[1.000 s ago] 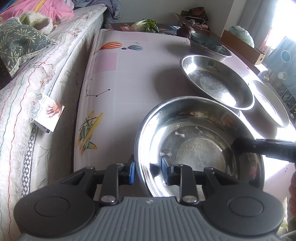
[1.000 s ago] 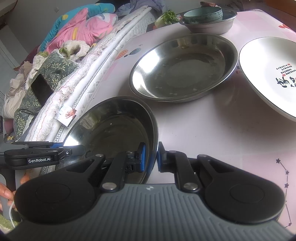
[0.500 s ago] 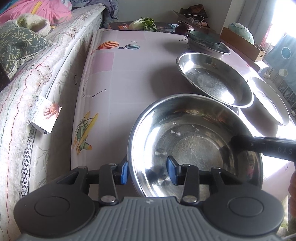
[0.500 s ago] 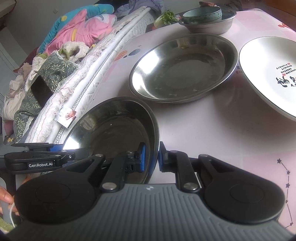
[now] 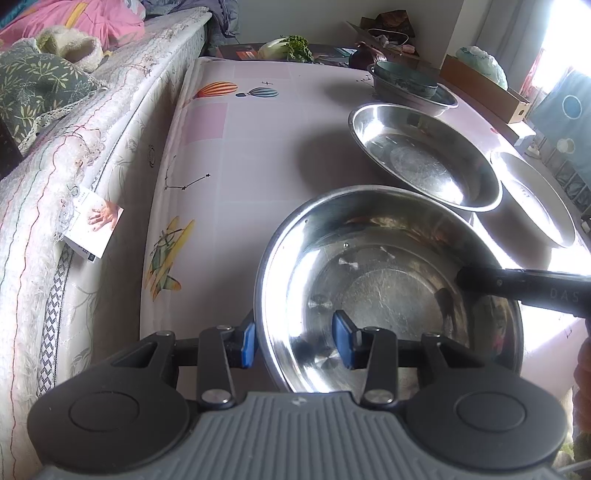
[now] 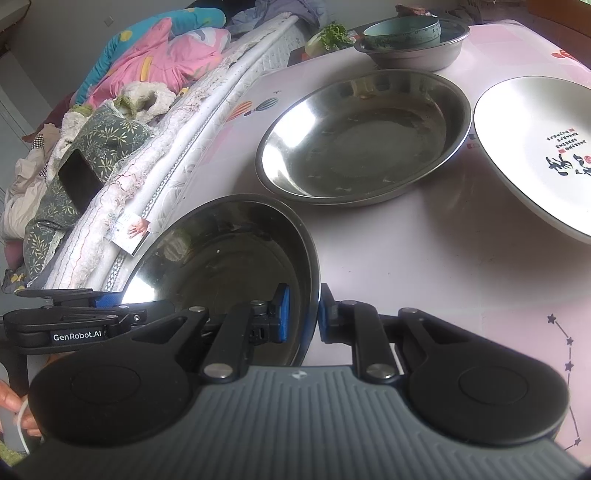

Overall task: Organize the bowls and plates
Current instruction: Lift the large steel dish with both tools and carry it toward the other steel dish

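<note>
Left tool (image 5: 293, 341) has spread wide off the steel bowl's (image 5: 388, 280) rim; right tool (image 6: 302, 314) alone pinches the opposite rim, so the bowl might tilt or slip.

1. My view takes in a pink table (image 5: 258, 155) printed with balloons and constellations.
2. A quilted mattress (image 5: 74, 177) runs along its left edge, heaped with a pink blanket (image 6: 162, 55).
3. Bright daylight floods in from the window (image 5: 565, 33) at far right.
4. A pale wall (image 5: 332, 18) closes the far end.
</note>
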The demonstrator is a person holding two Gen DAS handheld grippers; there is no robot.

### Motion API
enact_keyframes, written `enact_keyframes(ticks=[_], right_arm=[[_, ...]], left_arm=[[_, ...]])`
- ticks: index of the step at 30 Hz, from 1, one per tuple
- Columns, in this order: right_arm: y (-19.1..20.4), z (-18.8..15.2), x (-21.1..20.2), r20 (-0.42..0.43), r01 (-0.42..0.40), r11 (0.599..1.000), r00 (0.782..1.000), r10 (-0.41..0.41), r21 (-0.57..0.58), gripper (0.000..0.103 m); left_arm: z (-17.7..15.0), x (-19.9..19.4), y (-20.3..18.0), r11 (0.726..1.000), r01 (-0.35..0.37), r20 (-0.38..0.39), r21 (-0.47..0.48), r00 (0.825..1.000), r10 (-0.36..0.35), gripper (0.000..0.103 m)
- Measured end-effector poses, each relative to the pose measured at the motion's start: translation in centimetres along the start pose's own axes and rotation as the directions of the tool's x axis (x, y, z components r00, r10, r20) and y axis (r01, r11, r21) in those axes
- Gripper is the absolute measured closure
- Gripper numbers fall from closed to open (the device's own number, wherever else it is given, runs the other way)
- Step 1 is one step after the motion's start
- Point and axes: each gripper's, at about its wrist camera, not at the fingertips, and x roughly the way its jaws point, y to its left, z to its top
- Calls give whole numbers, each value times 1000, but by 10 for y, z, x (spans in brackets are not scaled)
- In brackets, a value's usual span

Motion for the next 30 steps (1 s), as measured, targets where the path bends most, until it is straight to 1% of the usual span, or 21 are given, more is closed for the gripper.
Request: enact_keyframes(ticks=[4, 8, 13, 18, 20, 23, 26, 30], right_arm=[[-1, 1, -2, 11, 6, 1000, 1000, -6, -7, 88], [-4, 0, -2, 22, 25, 1000, 999, -25, -15, 88], [-7, -5, -11, 59, 38, 999, 998, -37, -12, 88], [-17, -13, -19, 68, 9, 1000, 998, -11, 19, 86], [-19, -18, -21, 66, -9, 1000, 998, 8, 23, 86], [-18, -26, -22, 66, -26, 1000, 998, 24, 17, 86], [-18, -31, -24, 79, -38, 999, 996, 37, 11, 85], [-19, -32, -23, 94, -42, 999, 995, 40, 21, 85]], left_arm=[[-2, -2, -2, 1000, 12, 0, -5, 1000, -12, 61], [-5, -2, 1, 998, 57, 10, -34, 998, -56, 61], [-14, -5, 8, 994, 88, 63, -65, 994, -84, 61], [-24, -9, 17, 993, 93, 125, -68, 989, -84, 62], [-28, -10, 20, 992, 105, 148, -73, 984, -94, 65], [-37, -12, 21, 995, 85, 186, -52, 980, -74, 71], [-46, -14, 17, 998, 64, 225, -16, 973, -59, 70], [-54, -13, 7, 999, 37, 254, 23, 966, -41, 70]])
